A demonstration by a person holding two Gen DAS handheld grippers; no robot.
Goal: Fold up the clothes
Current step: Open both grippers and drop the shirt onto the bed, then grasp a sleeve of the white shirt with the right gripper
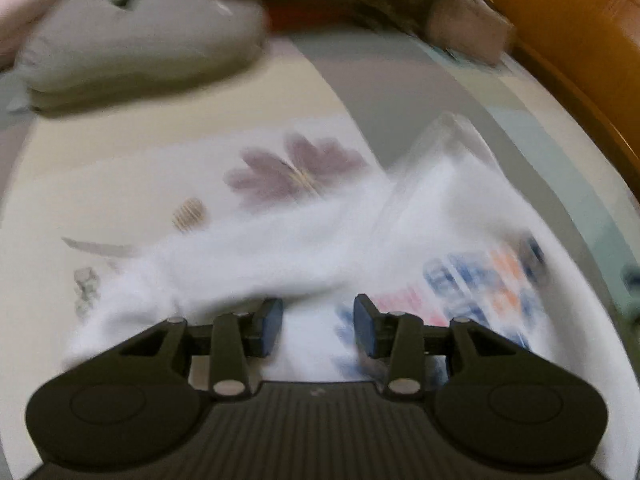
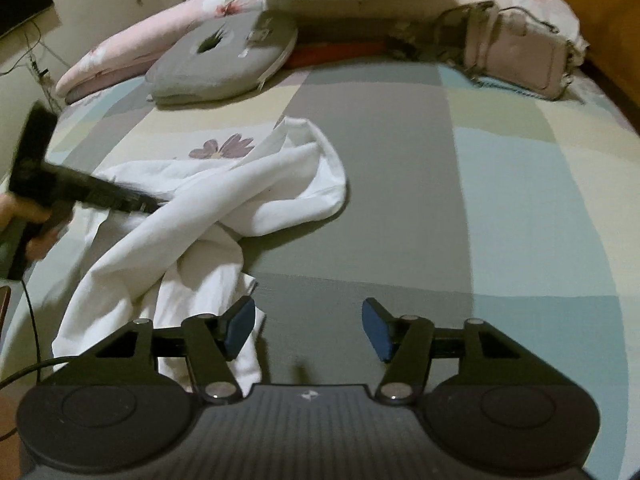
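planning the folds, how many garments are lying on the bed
1: a crumpled white t-shirt on the left half of the bed, its printed side toward the left gripper. More could be hidden among the pillows.

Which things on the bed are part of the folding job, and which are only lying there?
For the job:
- white garment, crumpled on the bed
- left gripper, open over the garment
- right gripper, open beside it

Only lying about:
- grey cushion
- pink pillow
- pink bag
- patchwork bedsheet
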